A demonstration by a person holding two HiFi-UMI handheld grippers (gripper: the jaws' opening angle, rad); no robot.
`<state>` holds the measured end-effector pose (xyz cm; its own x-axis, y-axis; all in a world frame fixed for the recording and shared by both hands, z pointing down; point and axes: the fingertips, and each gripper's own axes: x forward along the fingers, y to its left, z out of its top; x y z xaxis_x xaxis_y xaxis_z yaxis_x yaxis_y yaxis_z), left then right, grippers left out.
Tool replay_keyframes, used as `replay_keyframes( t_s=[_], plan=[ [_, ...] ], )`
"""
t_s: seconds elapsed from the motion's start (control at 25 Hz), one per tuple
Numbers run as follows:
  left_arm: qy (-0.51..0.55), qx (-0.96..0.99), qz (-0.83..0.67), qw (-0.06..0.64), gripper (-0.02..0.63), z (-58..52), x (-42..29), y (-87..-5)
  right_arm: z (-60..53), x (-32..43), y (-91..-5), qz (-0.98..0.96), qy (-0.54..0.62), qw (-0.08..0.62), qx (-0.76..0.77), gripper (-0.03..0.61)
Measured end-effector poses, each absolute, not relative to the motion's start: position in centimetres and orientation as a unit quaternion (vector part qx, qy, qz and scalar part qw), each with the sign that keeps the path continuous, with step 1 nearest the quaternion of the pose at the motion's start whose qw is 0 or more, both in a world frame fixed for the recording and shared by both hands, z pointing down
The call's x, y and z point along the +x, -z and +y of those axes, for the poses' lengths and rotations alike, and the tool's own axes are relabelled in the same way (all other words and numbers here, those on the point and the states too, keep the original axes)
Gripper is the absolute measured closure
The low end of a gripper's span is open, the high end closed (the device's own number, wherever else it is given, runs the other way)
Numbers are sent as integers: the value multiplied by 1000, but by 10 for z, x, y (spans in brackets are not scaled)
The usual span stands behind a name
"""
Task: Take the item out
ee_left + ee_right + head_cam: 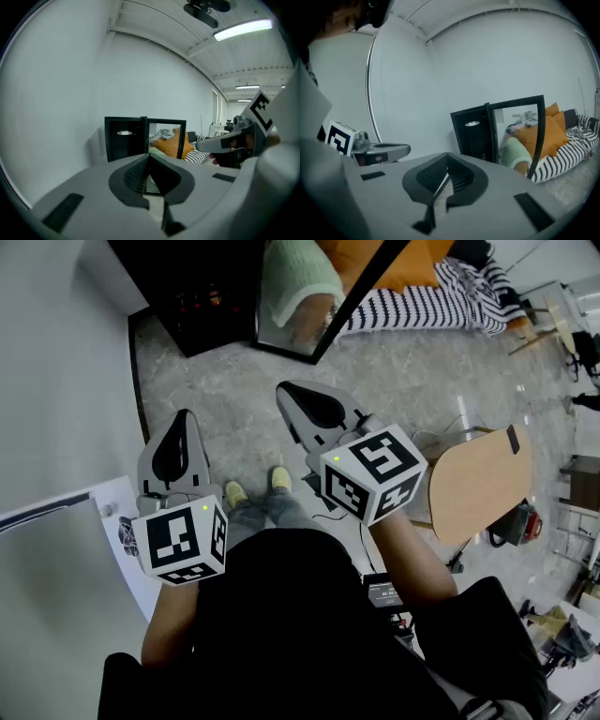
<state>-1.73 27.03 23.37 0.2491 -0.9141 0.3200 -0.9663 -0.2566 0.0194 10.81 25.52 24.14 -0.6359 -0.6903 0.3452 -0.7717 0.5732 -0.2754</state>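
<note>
Floor (pixel 422 381): glossy, smooth, grey stone look. Cabinet door (pixel 309 315): reflective glass. Shells of left gripper (pixel 180 427) and right gripper (pixel 298 399): matt grey plastic. Tabletop (pixel 478 482): smooth pale wood

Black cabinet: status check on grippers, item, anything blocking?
Left gripper shut, empty. Right gripper shut, empty. White item on cabinet shelf, untouched. Door open, no obstruction seen.

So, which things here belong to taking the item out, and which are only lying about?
Job: black cabinet, white dish inside it, left gripper, right gripper, both shut.
Lying about: orange cushions, striped blanket, wooden table.
</note>
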Motion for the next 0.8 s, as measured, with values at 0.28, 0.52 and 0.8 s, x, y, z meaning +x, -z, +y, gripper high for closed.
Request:
replay_keyframes(
  t_s=[0.28, 0.52, 0.8],
  plan=[
    [-121, 781, -602, 114, 605, 275, -24, -233, 257, 105, -240, -880, -219, 93, 412, 574],
    [-124, 779, -602, 123, 604, 277, -26, -240, 255, 109, -240, -872, -250, 57, 417, 574],
    [-110, 778, -607, 123, 605, 277, -51, -230, 255, 93, -234, -874, -242, 58, 417, 574]
  ],
)
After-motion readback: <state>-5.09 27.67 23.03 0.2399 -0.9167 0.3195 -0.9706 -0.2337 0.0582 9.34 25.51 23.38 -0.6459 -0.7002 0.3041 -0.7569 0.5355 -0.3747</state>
